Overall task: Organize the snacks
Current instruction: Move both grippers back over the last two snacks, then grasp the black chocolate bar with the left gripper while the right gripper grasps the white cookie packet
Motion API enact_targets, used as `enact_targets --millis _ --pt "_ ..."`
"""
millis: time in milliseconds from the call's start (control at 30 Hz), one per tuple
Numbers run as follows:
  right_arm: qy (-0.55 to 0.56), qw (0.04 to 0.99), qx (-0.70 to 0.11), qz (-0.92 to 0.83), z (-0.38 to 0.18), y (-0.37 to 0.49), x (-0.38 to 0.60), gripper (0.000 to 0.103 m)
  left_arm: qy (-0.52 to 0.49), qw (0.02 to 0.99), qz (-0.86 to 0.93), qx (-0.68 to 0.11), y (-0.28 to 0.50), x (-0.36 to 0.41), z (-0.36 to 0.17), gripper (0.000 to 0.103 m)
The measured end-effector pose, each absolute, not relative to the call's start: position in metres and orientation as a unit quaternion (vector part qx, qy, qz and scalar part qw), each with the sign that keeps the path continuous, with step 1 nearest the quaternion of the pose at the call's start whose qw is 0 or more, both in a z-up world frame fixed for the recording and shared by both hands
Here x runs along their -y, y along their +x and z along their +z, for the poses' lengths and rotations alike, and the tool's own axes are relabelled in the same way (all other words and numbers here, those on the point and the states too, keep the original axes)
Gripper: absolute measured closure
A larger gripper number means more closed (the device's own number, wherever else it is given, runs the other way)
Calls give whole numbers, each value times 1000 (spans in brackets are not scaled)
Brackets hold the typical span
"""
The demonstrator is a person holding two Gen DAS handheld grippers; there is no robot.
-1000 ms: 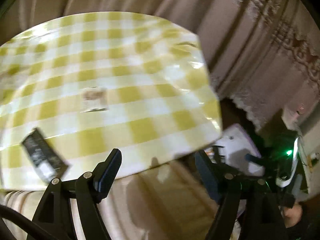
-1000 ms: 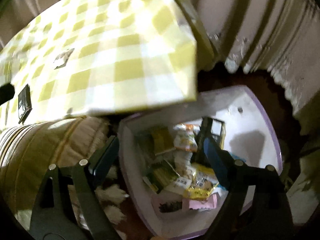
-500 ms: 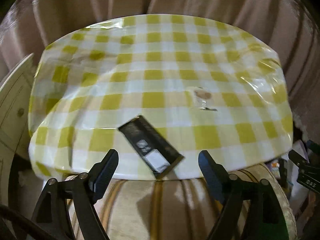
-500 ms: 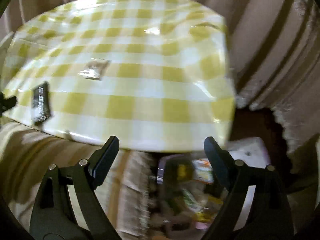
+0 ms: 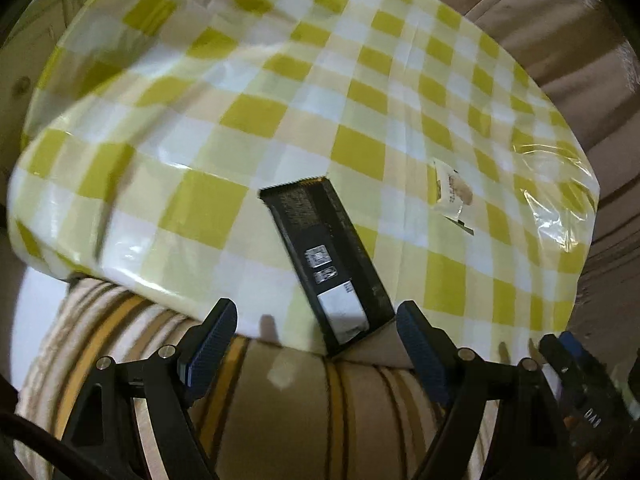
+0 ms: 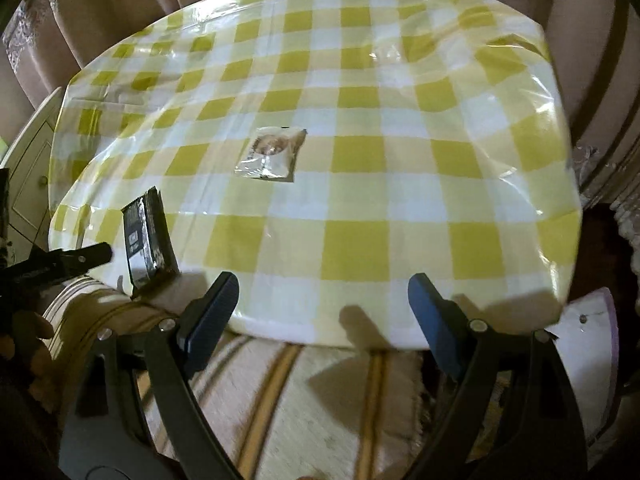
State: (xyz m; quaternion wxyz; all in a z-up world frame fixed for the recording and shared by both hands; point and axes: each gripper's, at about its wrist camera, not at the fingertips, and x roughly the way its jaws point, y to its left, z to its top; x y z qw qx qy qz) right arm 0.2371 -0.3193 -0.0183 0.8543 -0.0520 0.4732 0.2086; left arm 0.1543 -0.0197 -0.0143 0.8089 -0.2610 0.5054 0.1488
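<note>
Two grippers hang over the near edge of the table, and both stand wide with nothing between the pads. Closest in, the left gripper points steeply down, its blue-padded fingers over a cream rug with brown and yellow stripes. Just past its tips lies the black snack packet, long and flat, white label toward us, its near end poking over the edge of the yellow-and-white checked tablecloth. No contact: the jaws frame the packet's end but sit apart from it.

Over on the right wrist view, the right gripper hovers at the same table edge, empty, the rug below it. Off to its left, the black packet sits at the rim, with the left gripper's dark finger beside it. Further in, near the middle of the cloth, a small clear-wrapped snack lies flat with something round and tan showing inside. A white bin corner with a purple rim peeks out at lower right. Beyond the table, beige curtains hang across the back.
</note>
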Motion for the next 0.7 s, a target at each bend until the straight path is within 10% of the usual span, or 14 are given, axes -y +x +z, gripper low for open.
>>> enact_targets --millis 700 --pt "-32 853 -486 190 -46 290 265 15 -133 787 183 -574 234 45 -54 28"
